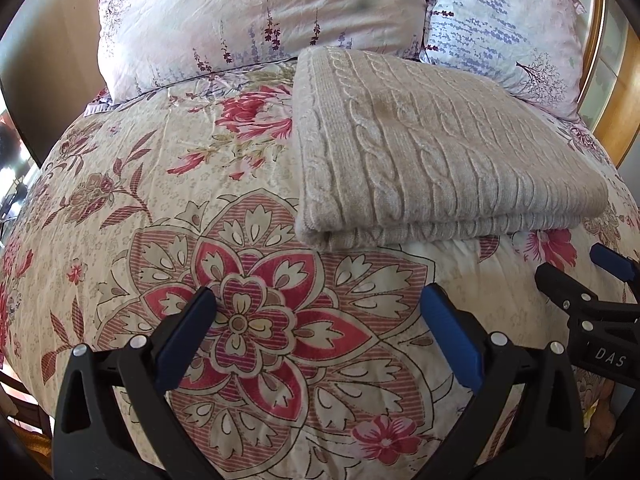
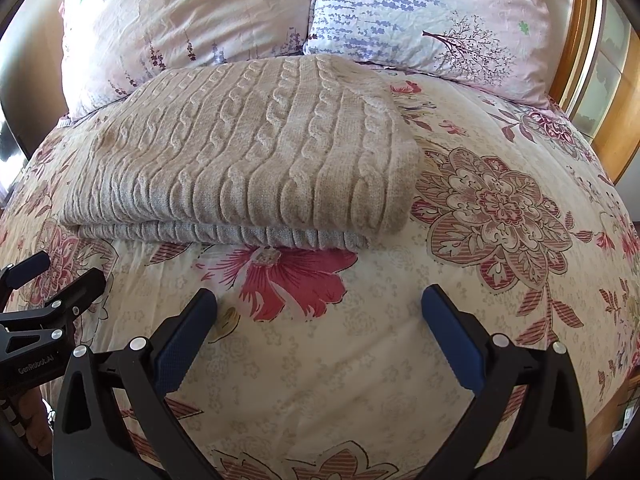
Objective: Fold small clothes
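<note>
Left gripper (image 1: 320, 304) spread wide, blue pads (image 1: 188, 336) well apart, nothing between them, holding nothing. It sits lower centre of the left wrist view over the floral bedspread (image 1: 120, 208); whether the tips touch the fabric can't be told. Right gripper (image 2: 320, 304) likewise wide open, empty, lower centre of its own view, pads (image 2: 452, 336) apart over the bedspread (image 2: 480, 320). Each gripper also shows in the other's view: right one at the lower right edge of the left wrist view, left one at the lower left edge of the right wrist view.

Beige cable-knit sweater (image 1: 432, 148) folded into a flat rectangle, lying on the bedspread. In the left wrist view it's upper right of centre, beyond and right of the fingers, apart from them. In the right wrist view the sweater (image 2: 240, 148) is upper left of centre, folded edge facing the gripper, not touching. Two floral pillows (image 1: 260, 16) along the top of frame behind the sweater. Wooden headboard (image 2: 616, 120) at right edge.
</note>
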Demonstrator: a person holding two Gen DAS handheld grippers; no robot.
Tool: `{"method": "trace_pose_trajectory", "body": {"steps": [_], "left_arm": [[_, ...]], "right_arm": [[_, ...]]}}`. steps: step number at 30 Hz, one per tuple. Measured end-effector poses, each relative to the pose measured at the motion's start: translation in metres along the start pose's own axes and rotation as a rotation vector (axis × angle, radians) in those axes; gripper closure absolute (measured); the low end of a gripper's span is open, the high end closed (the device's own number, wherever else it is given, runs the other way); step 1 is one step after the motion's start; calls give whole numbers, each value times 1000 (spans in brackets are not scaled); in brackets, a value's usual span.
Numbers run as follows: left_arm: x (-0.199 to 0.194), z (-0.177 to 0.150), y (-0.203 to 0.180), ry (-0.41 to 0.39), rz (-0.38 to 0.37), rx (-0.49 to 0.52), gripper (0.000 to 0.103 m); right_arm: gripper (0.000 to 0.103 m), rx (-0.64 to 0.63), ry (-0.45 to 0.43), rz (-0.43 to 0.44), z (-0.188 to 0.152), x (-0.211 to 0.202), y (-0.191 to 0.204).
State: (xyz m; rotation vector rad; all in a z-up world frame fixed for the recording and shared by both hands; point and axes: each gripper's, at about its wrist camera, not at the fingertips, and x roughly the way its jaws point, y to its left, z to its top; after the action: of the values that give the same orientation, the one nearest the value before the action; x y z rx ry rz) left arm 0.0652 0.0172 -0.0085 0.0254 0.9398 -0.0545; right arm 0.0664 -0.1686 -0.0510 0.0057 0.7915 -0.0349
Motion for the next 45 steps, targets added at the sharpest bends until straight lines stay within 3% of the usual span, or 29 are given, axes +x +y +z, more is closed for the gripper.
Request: {"method": "trace_pose_trajectory", "body": {"steps": [45], "left_arm": [[4, 2, 2, 23, -4, -1, 2]], "right_arm": [[1, -3, -1, 0, -1, -2, -1]]}}
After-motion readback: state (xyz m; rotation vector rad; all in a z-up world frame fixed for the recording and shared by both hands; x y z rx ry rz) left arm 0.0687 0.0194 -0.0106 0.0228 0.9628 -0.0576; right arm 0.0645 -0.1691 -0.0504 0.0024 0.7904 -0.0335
